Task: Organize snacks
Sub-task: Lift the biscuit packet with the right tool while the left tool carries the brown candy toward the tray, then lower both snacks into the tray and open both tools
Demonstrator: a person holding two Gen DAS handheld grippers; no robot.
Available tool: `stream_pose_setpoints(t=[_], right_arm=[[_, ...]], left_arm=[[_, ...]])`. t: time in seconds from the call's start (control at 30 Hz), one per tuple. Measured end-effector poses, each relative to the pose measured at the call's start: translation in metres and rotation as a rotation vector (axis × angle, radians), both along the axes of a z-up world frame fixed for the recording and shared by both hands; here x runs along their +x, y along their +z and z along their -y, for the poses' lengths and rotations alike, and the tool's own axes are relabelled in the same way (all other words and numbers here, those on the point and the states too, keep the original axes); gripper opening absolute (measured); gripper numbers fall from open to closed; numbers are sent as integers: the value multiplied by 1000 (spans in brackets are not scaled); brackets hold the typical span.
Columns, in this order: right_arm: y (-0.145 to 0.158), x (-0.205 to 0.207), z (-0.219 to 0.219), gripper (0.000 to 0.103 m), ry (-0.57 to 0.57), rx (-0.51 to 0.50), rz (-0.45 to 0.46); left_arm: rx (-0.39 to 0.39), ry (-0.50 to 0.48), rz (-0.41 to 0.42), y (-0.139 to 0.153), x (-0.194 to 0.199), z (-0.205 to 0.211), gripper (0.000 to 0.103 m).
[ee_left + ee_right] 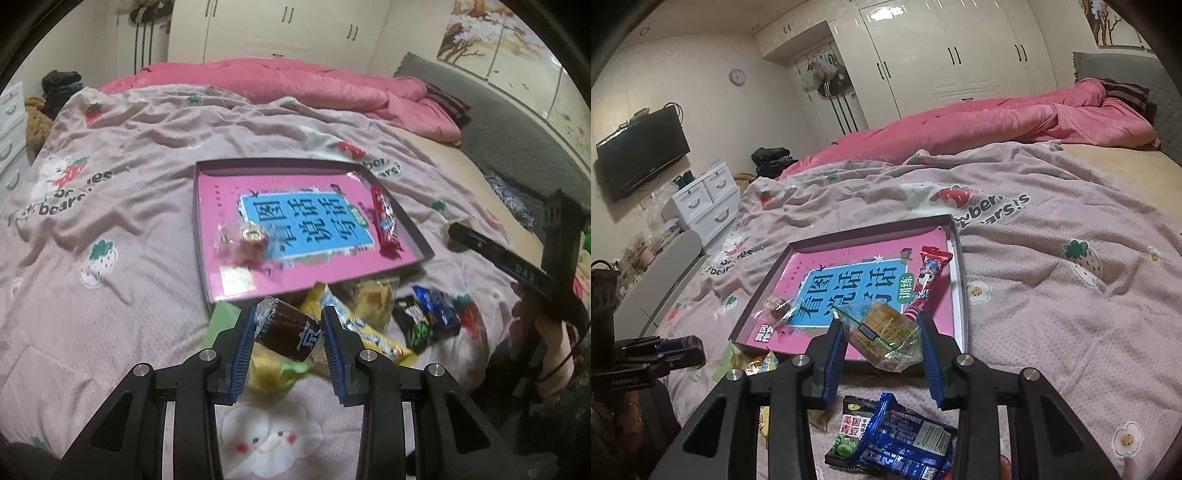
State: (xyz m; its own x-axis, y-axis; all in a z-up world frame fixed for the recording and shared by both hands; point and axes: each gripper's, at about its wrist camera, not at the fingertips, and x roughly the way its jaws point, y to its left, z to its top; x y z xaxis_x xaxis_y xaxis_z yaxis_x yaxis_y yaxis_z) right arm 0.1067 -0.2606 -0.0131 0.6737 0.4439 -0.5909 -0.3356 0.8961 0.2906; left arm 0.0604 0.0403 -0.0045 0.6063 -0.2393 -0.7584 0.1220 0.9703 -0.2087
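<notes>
2 claws grip snacks: left claw [288,326] brown cake [286,330]; right claw [882,334] crackers [884,332]; tray [956,258] ahead.

one shallow pink cardboard box lid [956,266] holds two snacks, a long red wrapped bar [928,284] and a clear-wrapped reddish candy [777,308], while one dark brown wrapped cake [286,328], one clear-wrapped cracker pack [882,328], one blue foil packet [905,439] and one black-and-green pea packet [847,432] lie outside it.
</notes>
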Motion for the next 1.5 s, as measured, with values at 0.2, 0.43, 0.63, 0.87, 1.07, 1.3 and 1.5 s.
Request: stream_pose_setpoints(t=[0.2, 0.43, 0.63, 0.87, 1.07, 1.3, 1.5], right_arm=[[3, 2, -2, 38, 3, 1, 17], [5, 5, -2, 38, -4, 1, 30], [5, 9, 0, 38, -13, 2, 35], [5, 17, 0, 38, -15, -8, 45], [2, 24, -1, 38, -20, -23, 44], [-4, 32, -1, 38, -23, -30, 29], [-14, 40, -4, 38, -21, -48, -2]], left_arm=[[-8, 41, 17, 2, 11, -8, 37], [17, 70, 46, 4, 27, -9, 37], [38, 87, 58, 3, 42, -7, 37], [46, 103, 33, -9, 59, -6, 37], [53, 113, 0, -24, 72, -5, 37], [68, 106, -28, -36, 82, -2, 37], [78, 95, -45, -45, 90, 3, 37]])
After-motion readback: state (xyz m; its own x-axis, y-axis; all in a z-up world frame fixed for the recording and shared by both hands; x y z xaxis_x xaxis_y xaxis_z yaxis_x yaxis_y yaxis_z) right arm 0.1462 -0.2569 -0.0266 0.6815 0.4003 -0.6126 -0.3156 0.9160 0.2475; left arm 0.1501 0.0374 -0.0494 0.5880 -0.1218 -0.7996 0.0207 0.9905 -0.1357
